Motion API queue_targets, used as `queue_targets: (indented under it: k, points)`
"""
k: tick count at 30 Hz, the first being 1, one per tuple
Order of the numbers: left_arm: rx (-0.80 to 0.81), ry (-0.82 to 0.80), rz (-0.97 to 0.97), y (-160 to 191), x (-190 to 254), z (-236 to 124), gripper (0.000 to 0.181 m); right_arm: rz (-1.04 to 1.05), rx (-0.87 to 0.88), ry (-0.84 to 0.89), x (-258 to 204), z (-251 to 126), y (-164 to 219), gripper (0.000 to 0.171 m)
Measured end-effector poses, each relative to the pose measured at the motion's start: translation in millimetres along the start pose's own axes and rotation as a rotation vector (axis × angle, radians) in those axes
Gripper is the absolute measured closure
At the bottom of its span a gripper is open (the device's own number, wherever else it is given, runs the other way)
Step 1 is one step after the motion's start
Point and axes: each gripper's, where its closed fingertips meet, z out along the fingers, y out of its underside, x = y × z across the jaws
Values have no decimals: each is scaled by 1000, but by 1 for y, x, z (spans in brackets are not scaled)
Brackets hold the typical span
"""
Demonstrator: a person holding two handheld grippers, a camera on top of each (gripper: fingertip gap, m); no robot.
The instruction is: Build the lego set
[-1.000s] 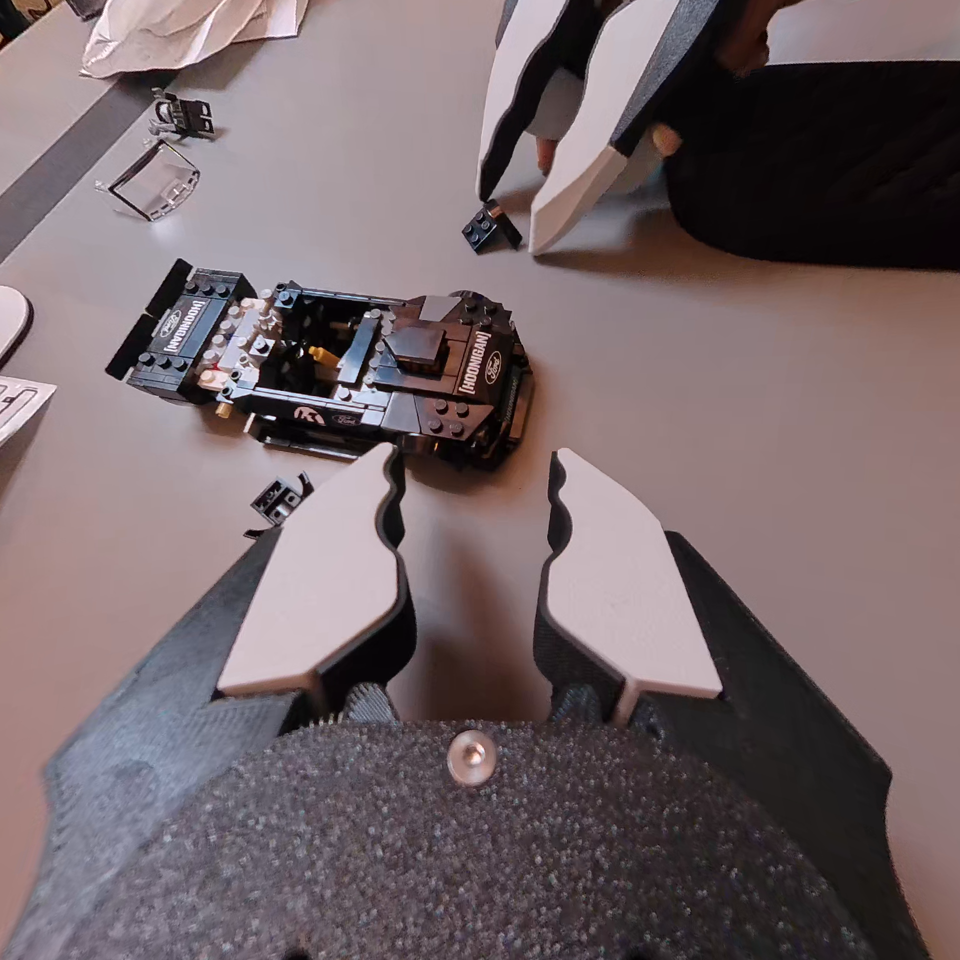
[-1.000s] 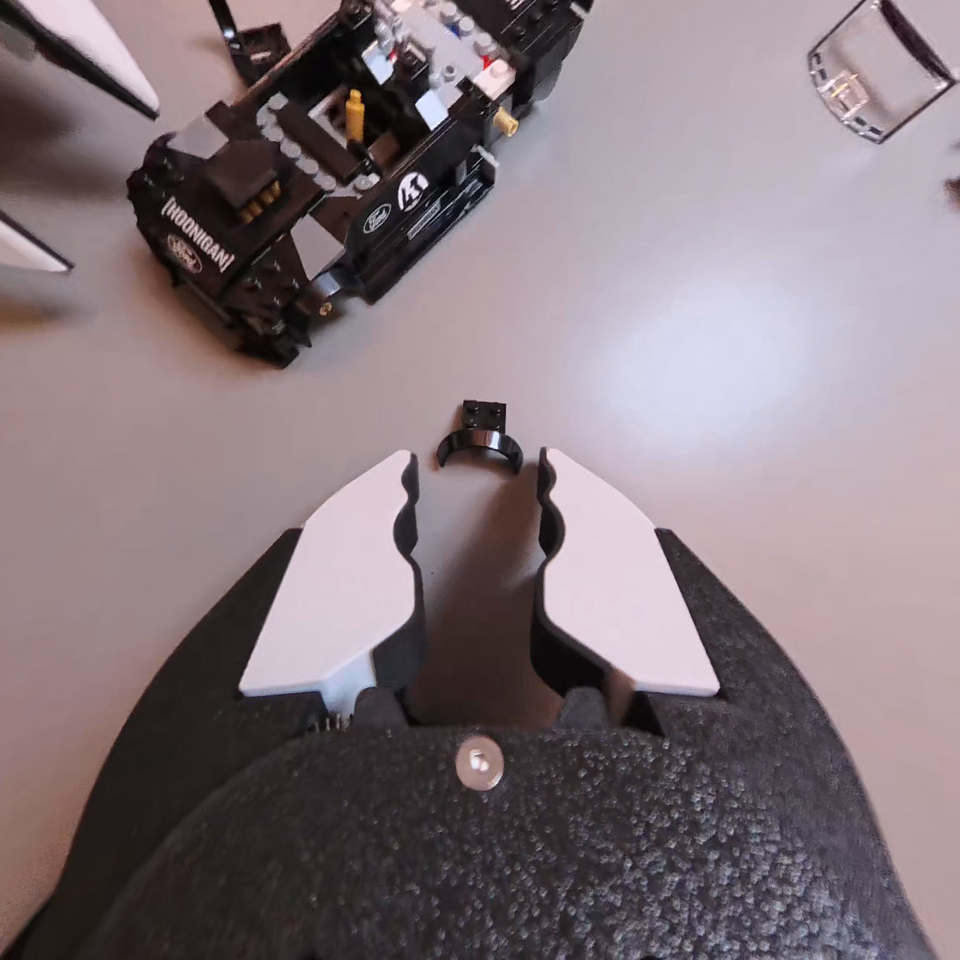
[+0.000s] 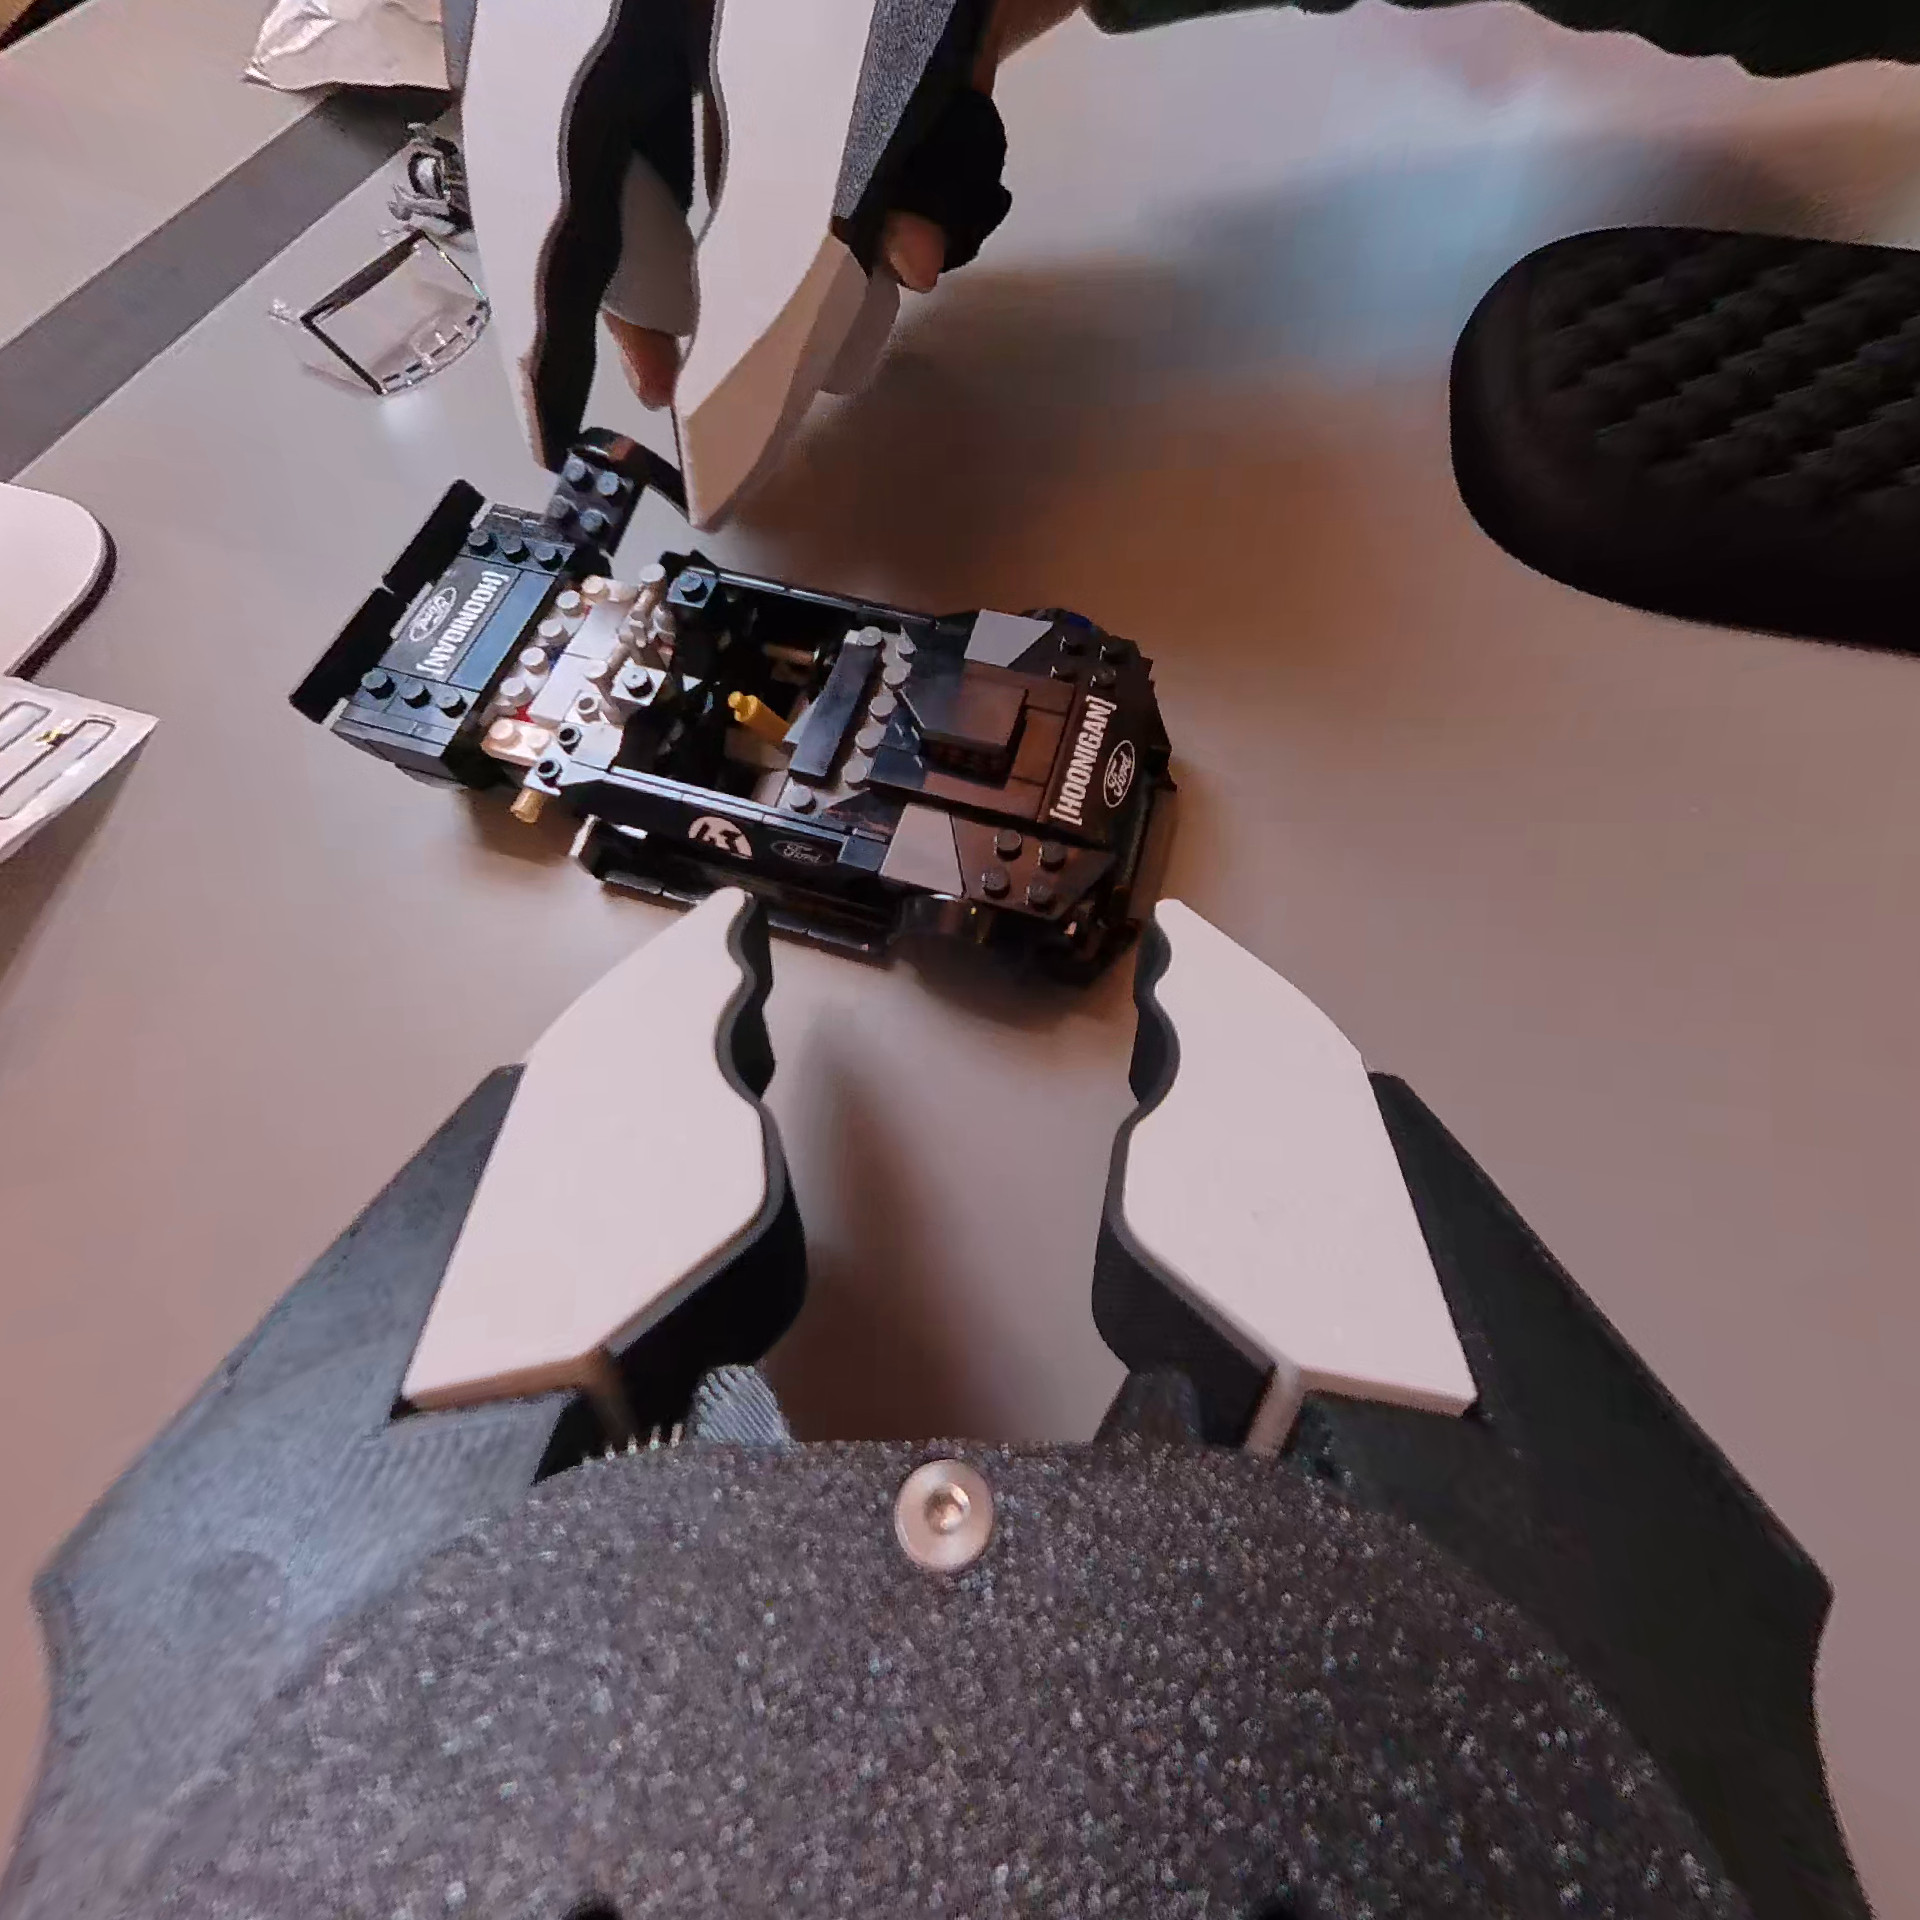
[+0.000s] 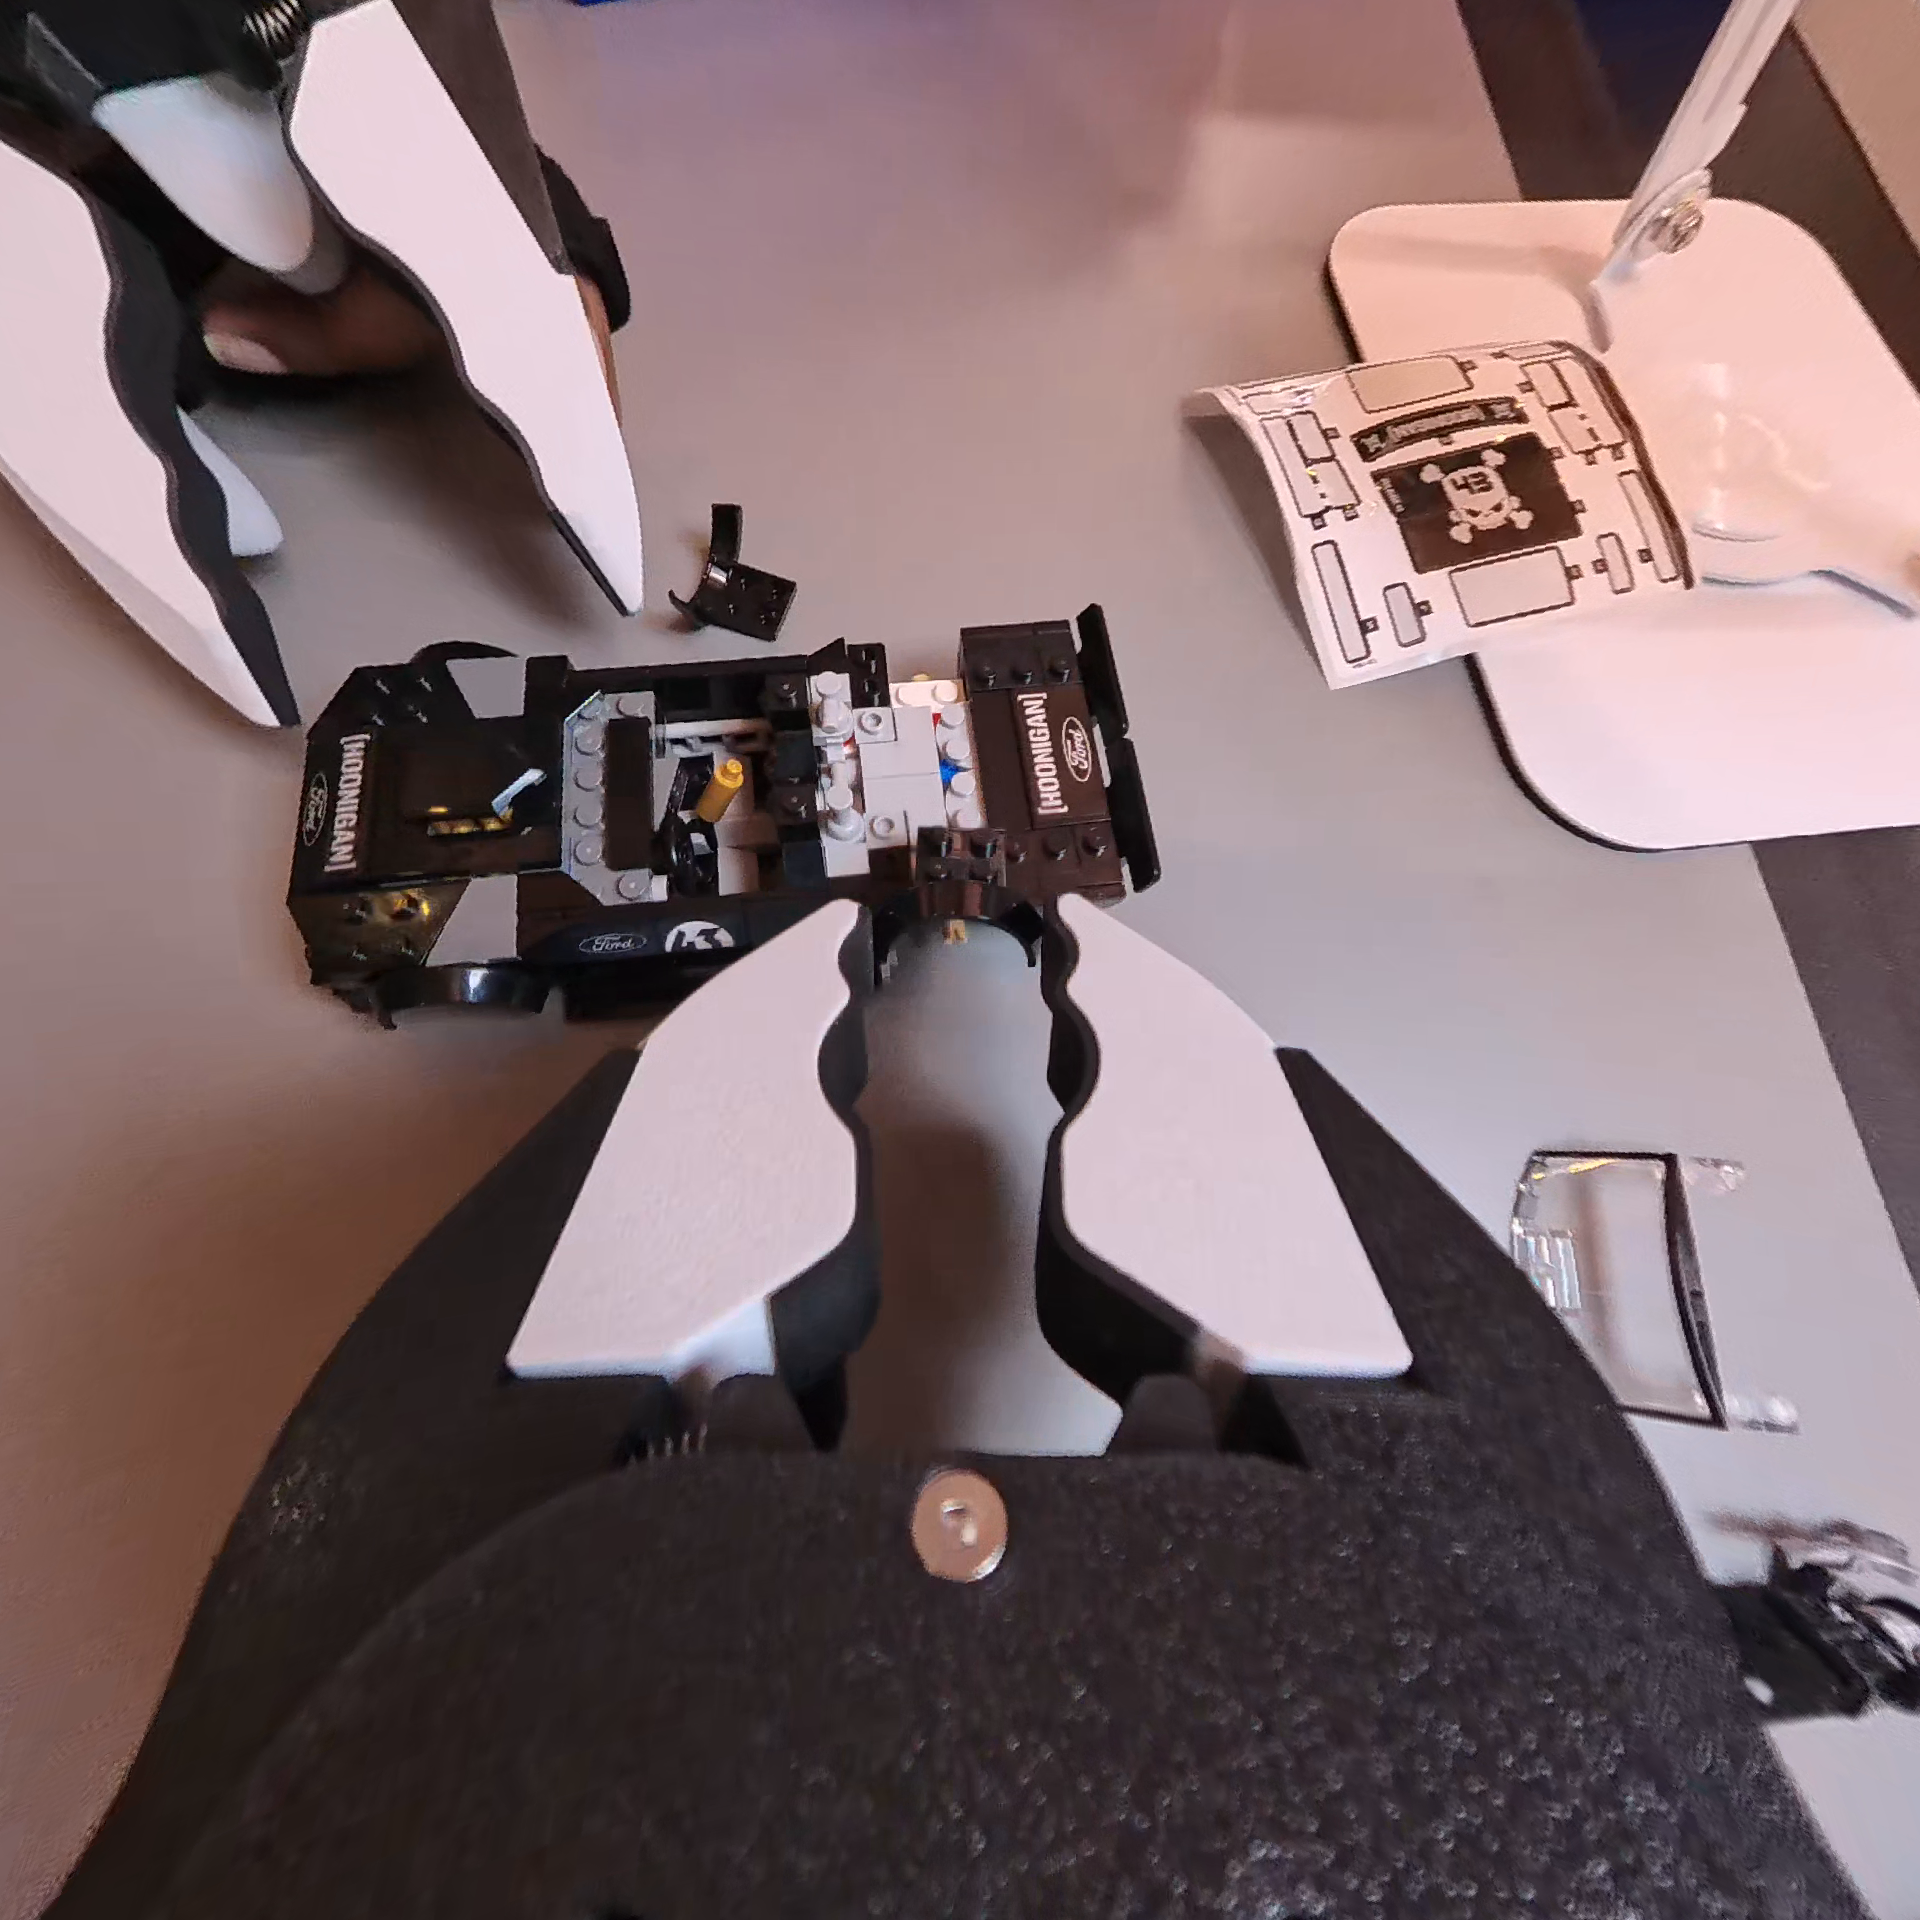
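The black lego car (image 3: pixel 748 758) lies in the middle of the grey table (image 3: pixel 1351 935), roof open, with a yellow lever inside. My right gripper (image 4: pixel 951 914) is shut on a black wheel-arch piece (image 4: pixel 956 883) and holds it against the car's (image 4: pixel 717 800) rear corner. The left wrist view shows this from the far side: the right gripper (image 3: pixel 629 494) and the arch piece (image 3: pixel 597 488). My left gripper (image 3: pixel 951 914) is open and empty, just short of the car's front half. A second black arch piece (image 4: pixel 732 592) lies on the table beside the left gripper (image 4: pixel 447 660).
A clear windscreen piece (image 4: pixel 1621 1288) lies right of my right gripper and shows in the left wrist view (image 3: pixel 400 322). A sticker sheet (image 4: pixel 1455 509) rests on a white stand base (image 4: pixel 1714 748). Small dark parts (image 4: pixel 1829 1621) lie at the right edge. A black cushion (image 3: pixel 1714 436) is far right.
My right gripper shut on the wheel-arch piece that lay on the table and carried it to the car's rear corner. My left gripper moved in closer to the car, still open.
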Motion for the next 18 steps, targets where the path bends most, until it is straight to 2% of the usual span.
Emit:
queue_targets:
  k: [8, 14, 18]
  points:
    - [9, -3, -23, -2, -11, -1, 112, 6, -30, -58, -2, 7, 8, 140]
    - [3, 104, -116, -1, -5, 2, 103, 17, -27, -104, -14, 8, 10, 140]
    - [-19, 180, -113, 2, 10, 2, 106, 26, -40, -112, -33, 7, 13, 140]
